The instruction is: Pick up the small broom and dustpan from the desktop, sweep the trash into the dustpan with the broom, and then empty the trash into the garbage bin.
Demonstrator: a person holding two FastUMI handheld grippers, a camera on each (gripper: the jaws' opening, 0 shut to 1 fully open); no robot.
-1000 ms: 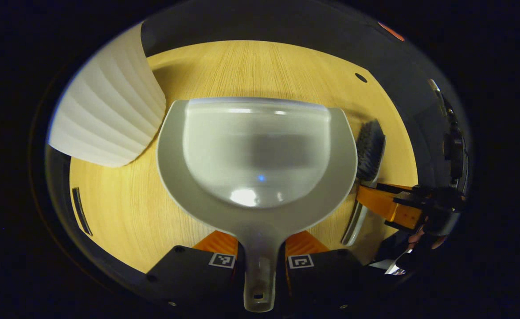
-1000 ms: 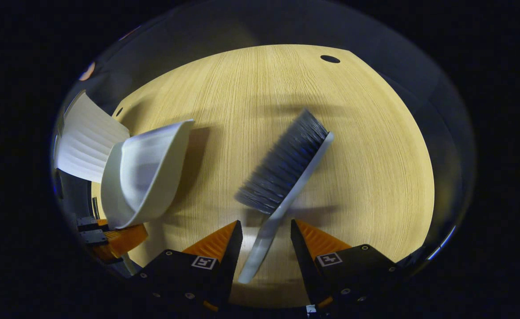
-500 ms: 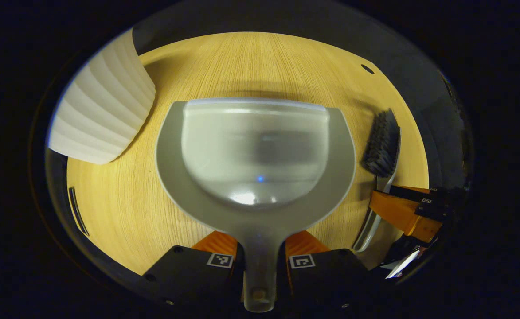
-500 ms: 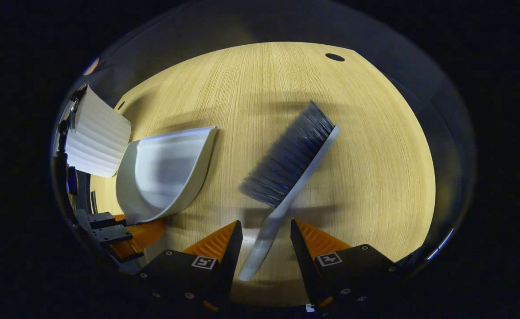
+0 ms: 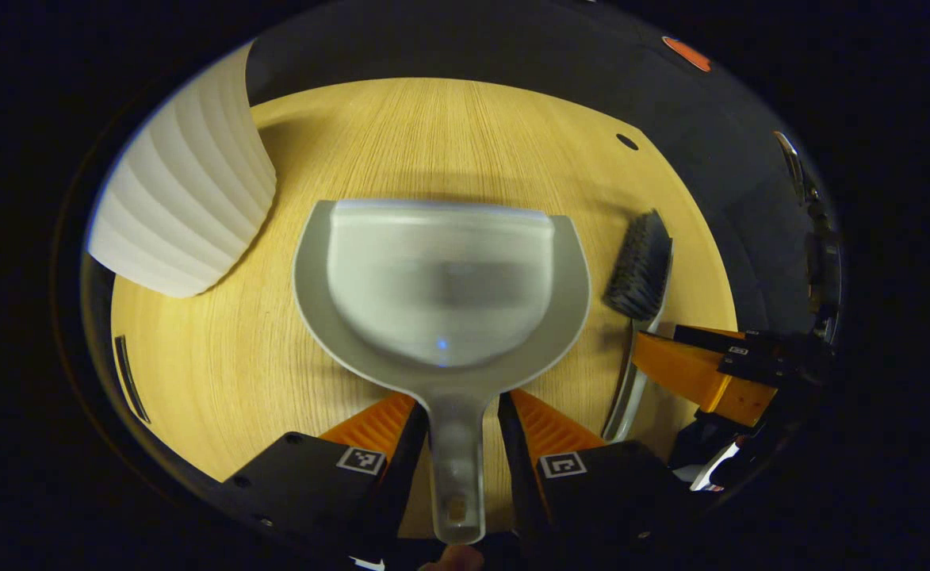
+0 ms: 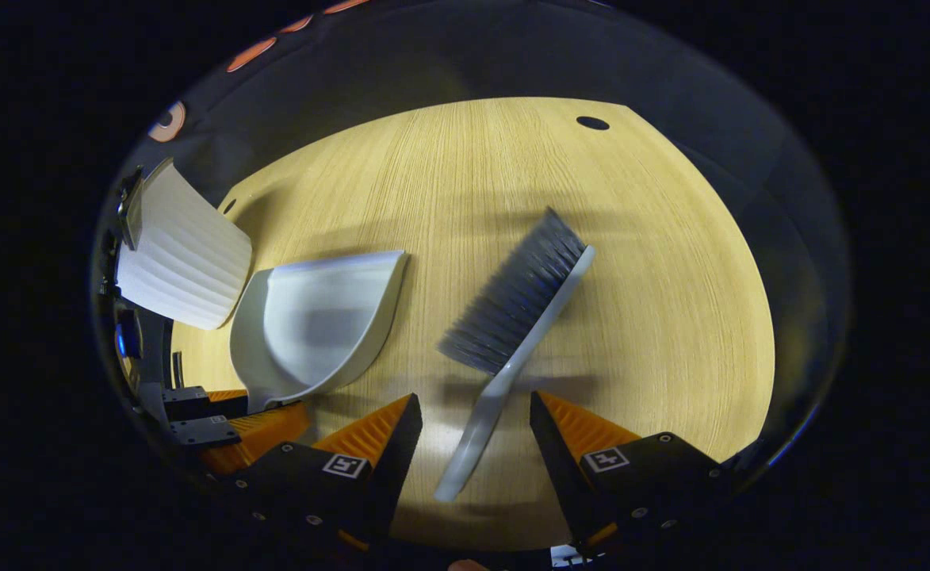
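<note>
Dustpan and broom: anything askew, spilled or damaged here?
Nothing stands out. The dustpan lies flat on the desktop, its handle between the open left claw. The broom lies intact beside it, its handle inside the open right claw.

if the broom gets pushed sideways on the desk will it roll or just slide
Probably slide: the broom has a flat-looking handle, not a round one. Its dark bristles would likely flex and drag on the wooden desk, so it may pivot around the head. It looks like thin plastic, so likely light and easy to knock askew.
</note>
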